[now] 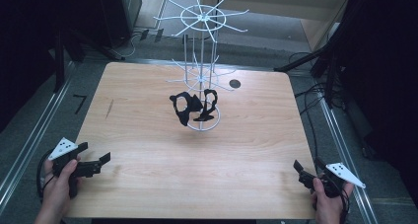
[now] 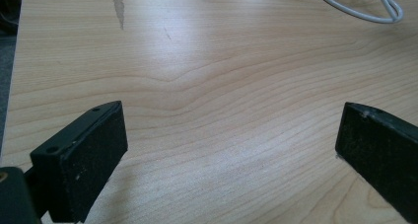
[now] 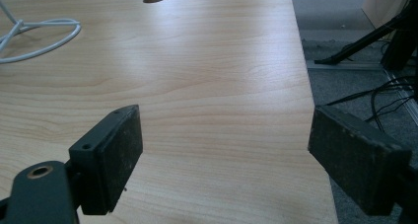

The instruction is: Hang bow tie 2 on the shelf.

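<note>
Left gripper (image 1: 96,161): held in the person's left hand (image 1: 56,187) at the near left corner of the table (image 1: 148,150); jaws spread wide, nothing between them, bare wood under the gap in the left gripper view (image 2: 231,145)

Right gripper (image 1: 305,170): held in the right hand (image 1: 328,204) at the near right edge of the table; jaws likewise wide apart and empty, one jaw over the wood, the other over the table's edge and the grey floor (image 3: 340,61) beyond

White wire rack (image 1: 201,61): upright, past the middle of the table, well apart from both grippers; a thin central post on a ring base (image 1: 204,123), two tiers of radiating wire arms, the upper tier a spoked ring

Black items (image 1: 192,107): dark, irregular looped shapes hanging at the lower tier of the rack, just above the ring base; what they are cannot be told

Round dark hole (image 1: 235,83): in the tabletop, right of the rack, towards the far edge

Dark streak (image 1: 109,108): mark on the wood, left of the rack

Open tabletop lies between each gripper and the rack

Black stands and cables (image 1: 320,86): on the floor at the table's right side
</note>
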### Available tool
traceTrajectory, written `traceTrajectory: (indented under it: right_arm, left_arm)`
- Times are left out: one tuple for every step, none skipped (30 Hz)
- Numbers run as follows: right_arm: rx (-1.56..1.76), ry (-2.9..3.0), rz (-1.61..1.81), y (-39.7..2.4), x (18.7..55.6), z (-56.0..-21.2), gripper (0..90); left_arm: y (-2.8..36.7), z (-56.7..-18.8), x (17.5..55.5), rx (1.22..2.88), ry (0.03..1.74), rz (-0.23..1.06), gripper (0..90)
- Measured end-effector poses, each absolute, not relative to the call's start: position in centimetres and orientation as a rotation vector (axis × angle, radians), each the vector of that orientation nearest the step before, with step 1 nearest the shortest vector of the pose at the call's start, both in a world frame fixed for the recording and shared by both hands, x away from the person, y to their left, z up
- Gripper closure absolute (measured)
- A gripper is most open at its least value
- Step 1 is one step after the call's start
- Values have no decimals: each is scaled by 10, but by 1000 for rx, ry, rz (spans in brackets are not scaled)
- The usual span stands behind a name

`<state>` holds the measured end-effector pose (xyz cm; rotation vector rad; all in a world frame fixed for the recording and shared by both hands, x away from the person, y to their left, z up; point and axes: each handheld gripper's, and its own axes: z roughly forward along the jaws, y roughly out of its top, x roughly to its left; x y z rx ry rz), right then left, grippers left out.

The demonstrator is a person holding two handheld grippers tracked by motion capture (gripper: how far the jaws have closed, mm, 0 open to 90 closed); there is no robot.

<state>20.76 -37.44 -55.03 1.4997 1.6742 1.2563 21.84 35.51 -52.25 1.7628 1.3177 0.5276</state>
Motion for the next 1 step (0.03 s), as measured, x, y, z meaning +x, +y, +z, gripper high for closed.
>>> traceTrajectory:
  right_arm:
    - [1500, 1678, 1255, -374, 208, -550, 136]
  left_arm:
    - [355, -523, 218, 1761, 1318, 528, 0]
